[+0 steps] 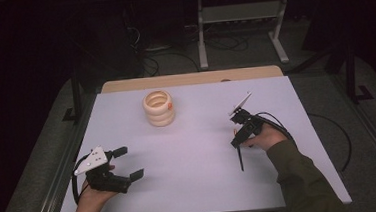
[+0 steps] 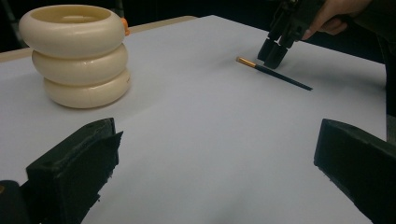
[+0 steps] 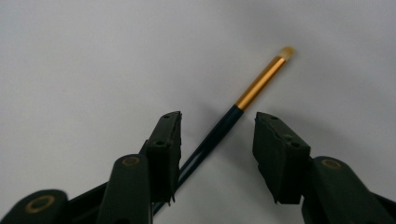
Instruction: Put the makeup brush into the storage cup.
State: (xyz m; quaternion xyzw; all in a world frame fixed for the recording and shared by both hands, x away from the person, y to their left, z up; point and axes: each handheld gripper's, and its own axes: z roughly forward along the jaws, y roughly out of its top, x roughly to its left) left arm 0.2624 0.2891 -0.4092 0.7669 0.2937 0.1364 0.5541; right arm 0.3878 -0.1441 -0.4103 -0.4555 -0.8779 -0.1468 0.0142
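Paintbrush [image 3: 233,116] lies btwn right gripper [image 3: 217,140] jaws, ungripped.

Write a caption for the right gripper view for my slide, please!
The right claw straddles a dark paintbrush lying on the white table, not yet pinching it.

brush [image 3: 219,133] handle behind left jaw, blurred tip

You've got a white table [image 1: 196,175] in front of you, with a wooden strip along its far edge. On it stands a stack of three cream rings [image 1: 158,108], far left of centre. A dark paintbrush [image 1: 240,158] with a gold ferrule lies flat toward the right.
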